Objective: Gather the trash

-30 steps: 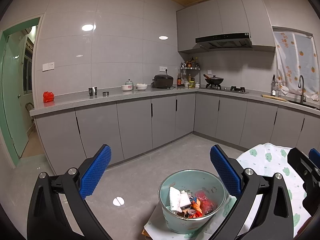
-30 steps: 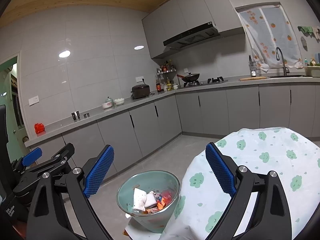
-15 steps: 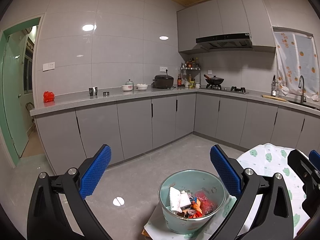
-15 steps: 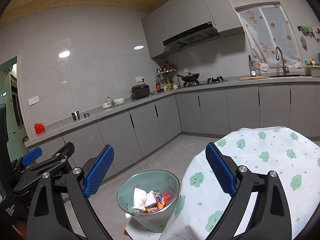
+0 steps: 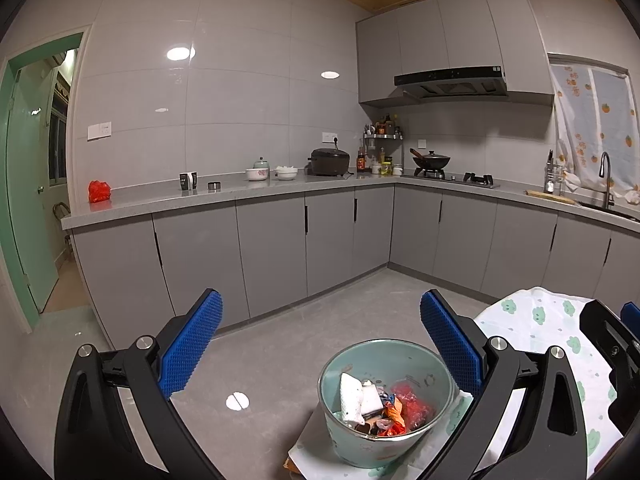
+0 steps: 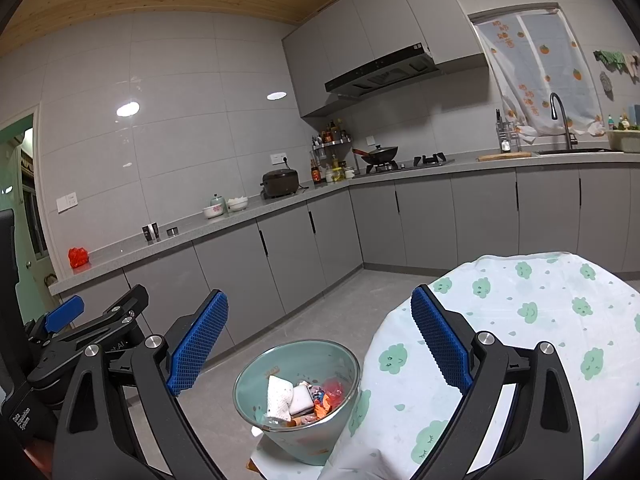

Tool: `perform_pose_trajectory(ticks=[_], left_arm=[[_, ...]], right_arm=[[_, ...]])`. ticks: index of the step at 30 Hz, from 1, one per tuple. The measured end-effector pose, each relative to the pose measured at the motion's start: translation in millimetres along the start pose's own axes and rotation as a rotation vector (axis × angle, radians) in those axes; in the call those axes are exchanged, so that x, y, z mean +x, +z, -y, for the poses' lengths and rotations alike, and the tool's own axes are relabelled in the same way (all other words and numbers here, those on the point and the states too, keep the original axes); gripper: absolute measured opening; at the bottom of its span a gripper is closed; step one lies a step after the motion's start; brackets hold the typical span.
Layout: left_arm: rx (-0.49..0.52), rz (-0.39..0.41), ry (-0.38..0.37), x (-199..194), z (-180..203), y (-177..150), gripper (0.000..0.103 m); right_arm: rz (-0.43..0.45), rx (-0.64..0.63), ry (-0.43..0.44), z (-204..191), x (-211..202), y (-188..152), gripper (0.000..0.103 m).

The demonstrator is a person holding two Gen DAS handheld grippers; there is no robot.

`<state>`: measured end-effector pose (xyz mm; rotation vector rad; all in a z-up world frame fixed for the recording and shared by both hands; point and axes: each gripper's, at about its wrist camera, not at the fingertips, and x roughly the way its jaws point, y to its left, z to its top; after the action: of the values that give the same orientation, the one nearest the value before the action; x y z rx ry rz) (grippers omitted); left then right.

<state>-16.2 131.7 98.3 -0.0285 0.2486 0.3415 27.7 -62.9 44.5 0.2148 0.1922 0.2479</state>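
The bin [image 5: 386,404] stands low in front of both claws, on a sheet of paper [image 5: 308,454], just left of the table with the cloth [image 6: 532,344]. Inside the bin lies the trash [image 5: 376,404]. Behind it, across the floor [image 5: 320,320], the bench [image 5: 240,190] runs along the wall and turns right at the corner. On the bench, the rice cooker [image 5: 329,161] stands right of the bowls [image 5: 272,173], and the wok [image 5: 431,159] sits further right on the stove [image 5: 452,179].

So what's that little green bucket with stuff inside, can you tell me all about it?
The little green bucket is a small round bin, pale teal with tiny cartoon prints, with walls that look smooth. It stands upright and open, no lid, on a white sheet beside the cloud-print tablecloth. It is partly filled with white crumpled paper and red and orange wrappers. Neither hand-held gripper touches it.
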Motion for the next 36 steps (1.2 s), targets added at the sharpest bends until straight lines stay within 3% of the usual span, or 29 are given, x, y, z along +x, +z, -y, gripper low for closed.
perform_pose_trajectory(ticks=[9, 20, 36], left_arm=[[0.005, -0.010, 0.022, 4, 1, 0, 0.098], [-0.030, -0.072, -0.036, 12, -2, -4, 0.097], [0.016, -0.093, -0.007, 19, 5, -8, 0.097]], right_arm=[[0.000, 0.004, -0.002, 0, -2, -2, 0.092], [-0.005, 0.004, -0.004, 1, -2, -2, 0.092], [-0.027, 0.023, -0.015, 3, 2, -3, 0.092]])
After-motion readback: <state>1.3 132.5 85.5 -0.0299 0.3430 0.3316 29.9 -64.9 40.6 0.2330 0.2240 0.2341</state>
